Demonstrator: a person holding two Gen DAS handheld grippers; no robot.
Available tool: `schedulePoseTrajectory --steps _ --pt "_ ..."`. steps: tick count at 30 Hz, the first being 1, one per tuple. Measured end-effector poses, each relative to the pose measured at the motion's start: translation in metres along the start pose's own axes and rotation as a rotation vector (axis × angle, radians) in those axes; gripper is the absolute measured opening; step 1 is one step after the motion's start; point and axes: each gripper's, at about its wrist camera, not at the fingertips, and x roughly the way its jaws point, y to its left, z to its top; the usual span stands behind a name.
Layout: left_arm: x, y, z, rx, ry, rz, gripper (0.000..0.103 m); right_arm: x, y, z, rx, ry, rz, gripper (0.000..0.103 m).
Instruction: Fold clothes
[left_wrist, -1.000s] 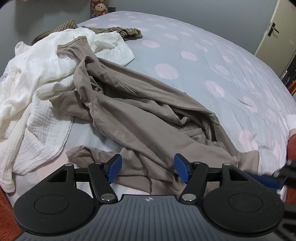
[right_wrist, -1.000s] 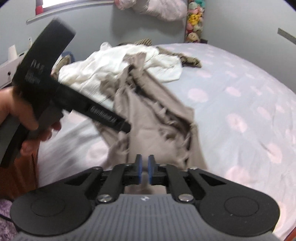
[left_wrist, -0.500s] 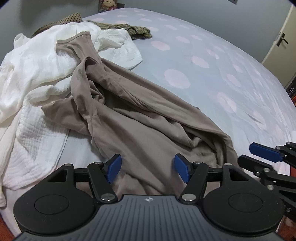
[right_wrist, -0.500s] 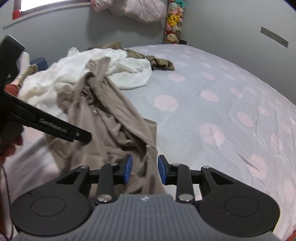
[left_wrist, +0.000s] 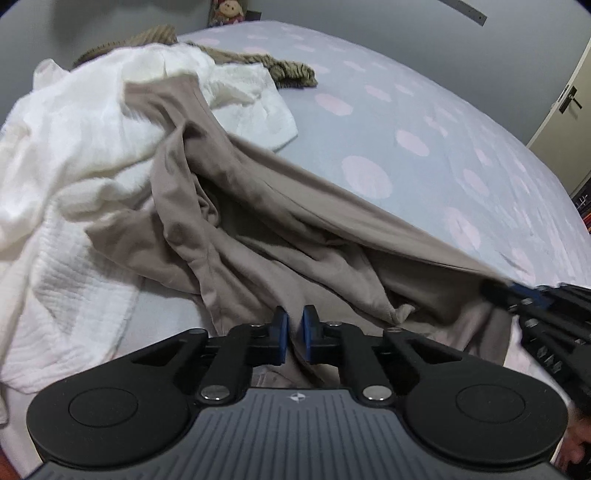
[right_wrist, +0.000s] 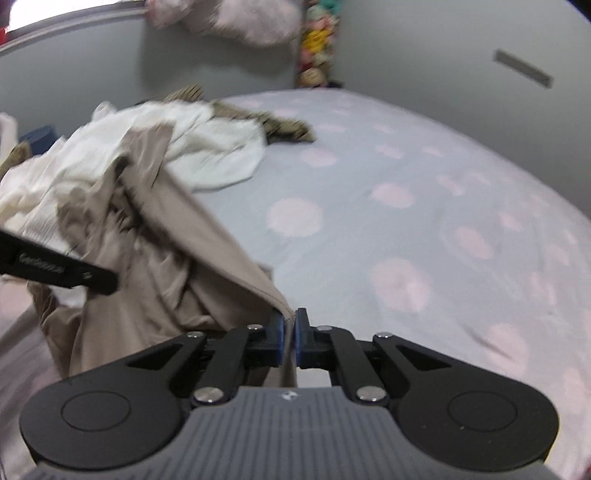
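A taupe garment (left_wrist: 280, 236) lies crumpled on the bed, partly over a white garment (left_wrist: 74, 155). My left gripper (left_wrist: 294, 325) is shut on the taupe garment's near edge. My right gripper (right_wrist: 289, 326) is shut on another edge of the taupe garment (right_wrist: 177, 266), which stretches taut from its tips. The right gripper also shows at the right edge of the left wrist view (left_wrist: 517, 295). The left gripper's body shows at the left of the right wrist view (right_wrist: 55, 269).
The bed has a pale blue sheet with pink dots (left_wrist: 424, 140). A striped brown garment (left_wrist: 291, 70) lies at the far end. Stuffed toys (right_wrist: 314, 48) stand by the wall. A door (left_wrist: 565, 107) is at the right.
Both grippers went from open to shut, each closing on an edge of the taupe garment. The edge held by the right gripper has lifted and pulled taut.
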Motion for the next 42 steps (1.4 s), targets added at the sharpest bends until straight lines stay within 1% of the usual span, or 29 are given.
schedulePoseTrajectory --steps 3,5,7,9,11,13,15,18,21,22,25,26,27,28,29,31,32,36,39,42 --pt "-0.021 0.000 -0.001 0.003 -0.030 0.004 0.004 -0.028 -0.013 -0.001 0.028 -0.042 -0.075 0.006" --pt "-0.035 -0.002 -0.004 0.018 -0.036 0.004 0.004 -0.048 -0.022 -0.005 0.047 -0.060 -0.121 0.006" --pt "-0.049 -0.004 -0.007 0.035 -0.041 0.005 0.004 -0.072 -0.031 -0.013 0.063 -0.080 -0.188 0.006" --pt "-0.060 -0.006 -0.012 0.044 -0.017 -0.011 0.004 -0.093 -0.040 -0.022 0.082 -0.084 -0.237 0.006" --pt "-0.068 -0.009 -0.018 0.069 0.029 -0.034 0.004 -0.113 -0.049 -0.033 0.102 -0.073 -0.282 0.006" --pt "-0.073 -0.013 -0.026 0.097 0.076 -0.052 0.003 -0.128 -0.056 -0.045 0.120 -0.047 -0.307 0.006" --pt "-0.074 -0.015 -0.031 0.106 0.097 -0.056 0.003 -0.138 -0.060 -0.057 0.125 -0.019 -0.316 0.006" --pt "-0.075 -0.017 -0.038 0.117 0.123 -0.061 0.002 -0.146 -0.062 -0.074 0.139 0.018 -0.316 0.006" --pt "-0.076 -0.019 -0.045 0.127 0.150 -0.065 0.002 -0.144 -0.062 -0.089 0.163 0.065 -0.296 0.006" --pt "-0.076 -0.019 -0.048 0.131 0.158 -0.067 0.002 -0.141 -0.061 -0.092 0.163 0.081 -0.284 0.006" --pt "-0.077 -0.022 -0.055 0.141 0.185 -0.071 0.004 -0.137 -0.058 -0.095 0.160 0.093 -0.259 0.008" --pt "-0.077 -0.022 -0.057 0.144 0.193 -0.072 0.006 -0.138 -0.058 -0.096 0.162 0.085 -0.254 0.010" --pt "-0.078 -0.023 -0.059 0.148 0.202 -0.074 0.014 -0.141 -0.059 -0.095 0.164 0.076 -0.249 0.013" --pt "-0.078 -0.024 -0.061 0.151 0.211 -0.075 0.021 -0.144 -0.058 -0.095 0.164 0.069 -0.248 0.018" --pt "-0.078 -0.024 -0.064 0.155 0.220 -0.077 0.022 -0.146 -0.058 -0.093 0.162 0.056 -0.242 0.025" --pt "-0.079 -0.024 -0.060 0.160 0.208 -0.082 0.027 -0.151 -0.059 -0.090 0.159 0.039 -0.223 0.031" --pt "-0.080 -0.023 -0.057 0.163 0.201 -0.084 0.028 -0.151 -0.058 -0.087 0.152 0.033 -0.218 0.031" --pt "-0.077 -0.023 -0.045 0.185 0.168 -0.091 0.042 -0.141 -0.053 -0.078 0.129 0.021 -0.178 0.034" --pt "-0.068 -0.023 -0.033 0.206 0.138 -0.075 0.042 -0.125 -0.045 -0.068 0.106 0.022 -0.134 0.035" --pt "-0.057 -0.016 -0.018 0.208 0.105 -0.041 0.045 -0.108 -0.036 -0.058 0.074 0.025 -0.091 0.041"
